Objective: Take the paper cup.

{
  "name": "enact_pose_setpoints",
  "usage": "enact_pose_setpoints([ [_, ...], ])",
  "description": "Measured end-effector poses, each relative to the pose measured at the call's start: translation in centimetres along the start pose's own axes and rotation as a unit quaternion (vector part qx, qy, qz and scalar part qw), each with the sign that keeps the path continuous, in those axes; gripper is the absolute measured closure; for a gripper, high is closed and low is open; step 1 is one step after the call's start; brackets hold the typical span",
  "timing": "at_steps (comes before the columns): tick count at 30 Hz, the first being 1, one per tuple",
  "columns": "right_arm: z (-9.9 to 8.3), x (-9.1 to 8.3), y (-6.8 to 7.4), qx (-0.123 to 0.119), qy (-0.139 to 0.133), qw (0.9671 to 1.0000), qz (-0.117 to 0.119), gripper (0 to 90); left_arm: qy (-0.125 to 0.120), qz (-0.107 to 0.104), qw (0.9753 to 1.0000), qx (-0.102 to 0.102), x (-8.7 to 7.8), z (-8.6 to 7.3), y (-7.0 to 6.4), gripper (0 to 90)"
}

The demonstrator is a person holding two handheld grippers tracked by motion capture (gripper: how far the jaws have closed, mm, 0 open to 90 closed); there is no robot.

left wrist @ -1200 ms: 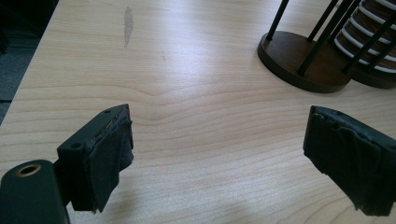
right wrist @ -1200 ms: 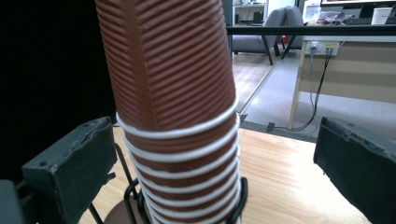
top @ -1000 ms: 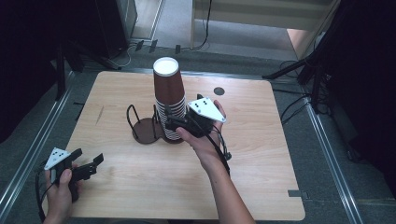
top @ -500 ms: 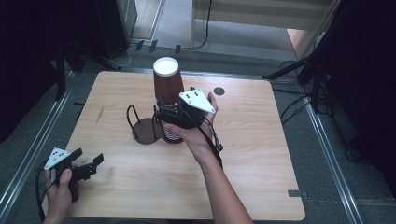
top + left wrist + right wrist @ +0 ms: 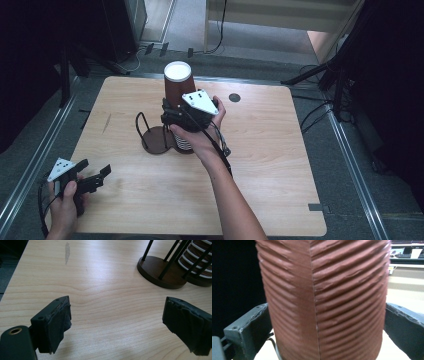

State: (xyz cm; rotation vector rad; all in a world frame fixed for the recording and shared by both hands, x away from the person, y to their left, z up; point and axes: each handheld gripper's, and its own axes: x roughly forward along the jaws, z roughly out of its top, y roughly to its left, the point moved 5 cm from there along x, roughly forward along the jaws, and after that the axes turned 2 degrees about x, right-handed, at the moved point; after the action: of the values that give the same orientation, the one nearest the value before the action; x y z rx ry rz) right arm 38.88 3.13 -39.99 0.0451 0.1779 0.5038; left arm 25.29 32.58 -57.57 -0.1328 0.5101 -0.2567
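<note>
At frame centre, our right gripper brackets the cup stack, jaws apart; next we clamp. Left gripper idles, jaws apart.

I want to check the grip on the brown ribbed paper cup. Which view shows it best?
The right gripper view: the brown ribbed paper cup stands between both jaws, touching or nearly so. The high view shows the cup atop the stack, partly behind the right gripper. The left gripper view shows the stack's lower rims.

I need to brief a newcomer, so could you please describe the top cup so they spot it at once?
On the wooden table, a stack of upturned cups stands beside a dark wire holder. The top cup is ribbed and brown with a white base facing up, and the right claw straddles it.
</note>
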Motion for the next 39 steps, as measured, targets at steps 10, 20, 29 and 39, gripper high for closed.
enact_pose_setpoints([
  [10, 0.4, 0.2, 0.2, -0.002, -0.016, 0.9999, -0.002, 8.0, 0.001, 0.000, 1.0000, -0.001, 0.0, 0.0, 0.0, 9.1],
  [20, 0.8, 0.1, 0.5, 0.001, -0.033, 0.9994, -0.011, 9.2, -0.002, 0.000, 1.0000, -0.002, 0.0, 0.0, 0.0, 9.1],
  [29, 2.7, -0.4, 0.6, -0.005, -0.053, 0.9984, -0.017, 10.2, -0.003, 0.000, 1.0000, -0.002, 0.0, 0.0, 0.0, 9.1],
  [39, 4.3, -0.8, 0.9, -0.007, -0.078, 0.9968, -0.016, 10.6, -0.004, 0.001, 1.0000, -0.003, 0.0, 0.1, 0.0, 9.1],
])
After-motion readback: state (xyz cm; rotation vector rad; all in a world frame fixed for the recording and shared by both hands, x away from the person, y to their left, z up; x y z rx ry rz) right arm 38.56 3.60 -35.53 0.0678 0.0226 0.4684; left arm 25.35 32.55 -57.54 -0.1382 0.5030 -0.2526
